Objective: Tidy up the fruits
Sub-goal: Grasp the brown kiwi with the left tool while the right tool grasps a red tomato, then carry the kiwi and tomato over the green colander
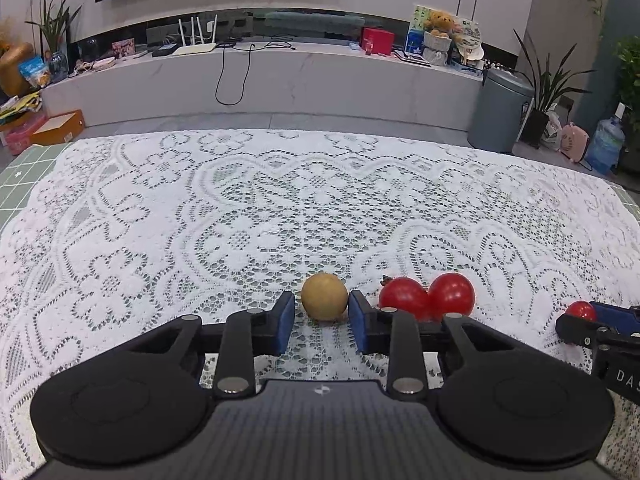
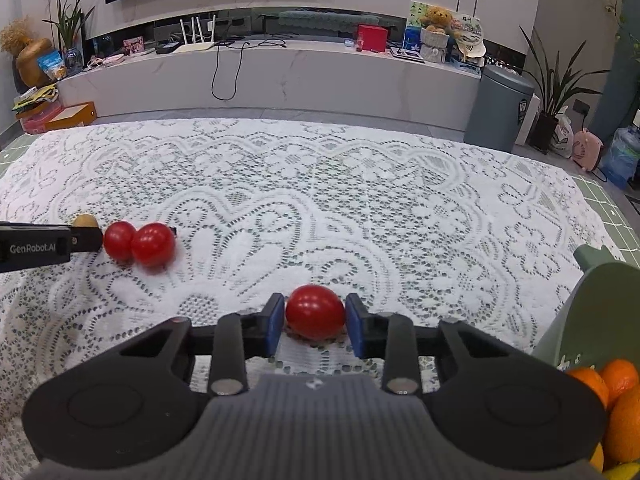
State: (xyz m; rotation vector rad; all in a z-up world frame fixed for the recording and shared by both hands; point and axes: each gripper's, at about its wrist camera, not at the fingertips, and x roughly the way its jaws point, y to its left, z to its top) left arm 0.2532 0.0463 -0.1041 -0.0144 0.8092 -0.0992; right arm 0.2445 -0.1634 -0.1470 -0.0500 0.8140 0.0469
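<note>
Your left gripper [image 1: 322, 312] sits low over the white lace cloth [image 1: 280, 208] with its blue pads on either side of a tan round fruit [image 1: 324, 297]. The right pad looks to be touching the fruit; a thin gap shows at the left pad, so the jaws bracket it without clearly pinching, and I cannot tell whether they have closed on it. From that fruit, two red tomatoes [image 1: 426, 297] lie touching each other at about 3 o'clock, just beyond your left gripper's outer finger.

Your right gripper [image 2: 315, 318] has a third red tomato [image 2: 315, 311] between its blue pads, resting on the cloth; both pads look pressed against its sides, so the jaws are clamped on it. In the left wrist view that same tomato [image 1: 581, 310] peeks out at the far 3 o'clock edge, well apart from the pair.

From your right gripper, the pair of tomatoes [image 2: 140, 243] lies at about 10 o'clock, with the tan fruit [image 2: 85, 221] just past them behind the left gripper's body. A pale green basket [image 2: 576, 320] stands at 4 o'clock, holding oranges [image 2: 618, 396].
</note>
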